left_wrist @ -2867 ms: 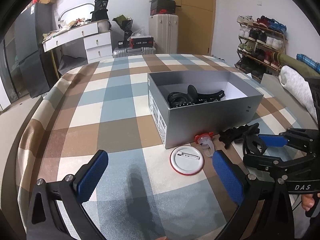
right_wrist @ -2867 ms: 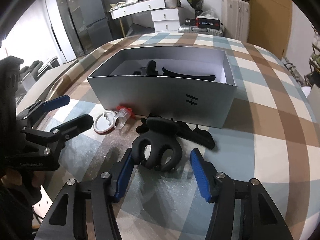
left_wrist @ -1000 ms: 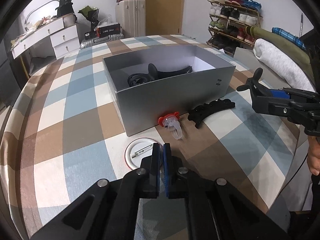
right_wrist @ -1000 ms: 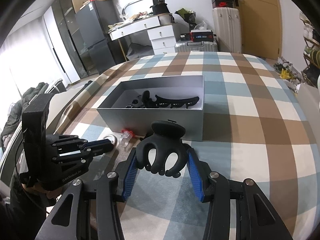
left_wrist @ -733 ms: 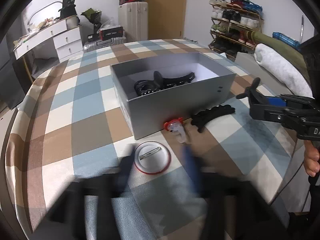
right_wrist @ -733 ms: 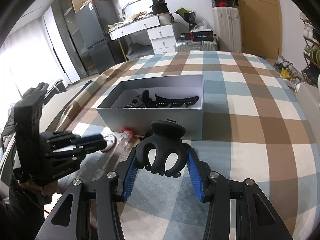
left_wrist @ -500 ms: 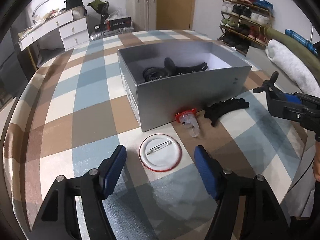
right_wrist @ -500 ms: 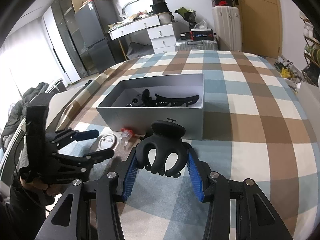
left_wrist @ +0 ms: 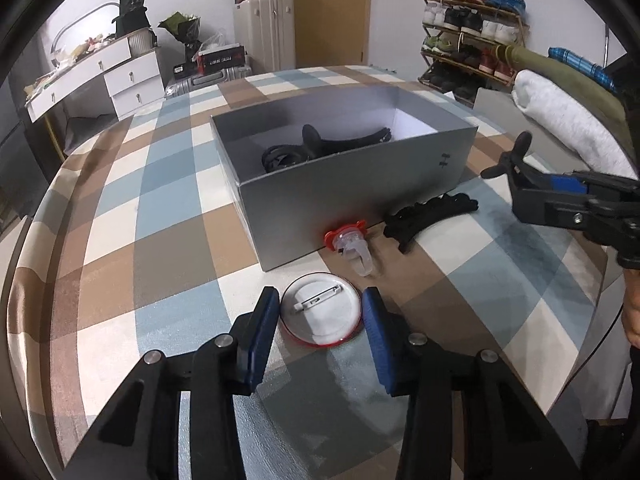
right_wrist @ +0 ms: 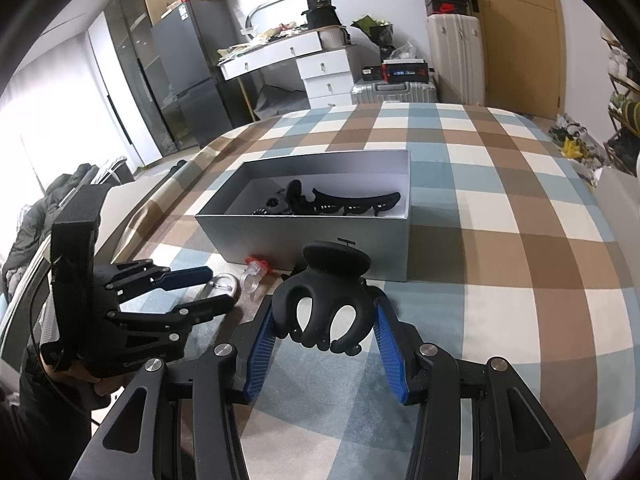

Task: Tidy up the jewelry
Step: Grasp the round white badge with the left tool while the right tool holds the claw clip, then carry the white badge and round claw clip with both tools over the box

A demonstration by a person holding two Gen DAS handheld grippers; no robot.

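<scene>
A round white badge (left_wrist: 320, 316) with a red rim lies pin side up on the checked cloth. My left gripper (left_wrist: 320, 320) is closing on it, and its blue pads (left_wrist: 260, 336) meet the rim on both sides. The right wrist view shows that gripper (right_wrist: 216, 286) low at the left with the badge (right_wrist: 222, 284) between its fingers. My right gripper (right_wrist: 324, 340) is shut on a black claw clip (right_wrist: 324, 304), held up in front of the grey box (right_wrist: 320, 232). Black hair clips (left_wrist: 320, 148) lie inside the box (left_wrist: 360, 184).
A long black hair clip (left_wrist: 432, 210) and a small red-and-clear piece (left_wrist: 352, 244) lie against the box's near wall. The round table's edge (left_wrist: 36, 280) curves close on the left. Drawers, suitcases and a shoe rack stand beyond the table.
The left gripper was shut, then opened wide, came down around the badge and has narrowed onto it. The right gripper and its claw clip have not moved.
</scene>
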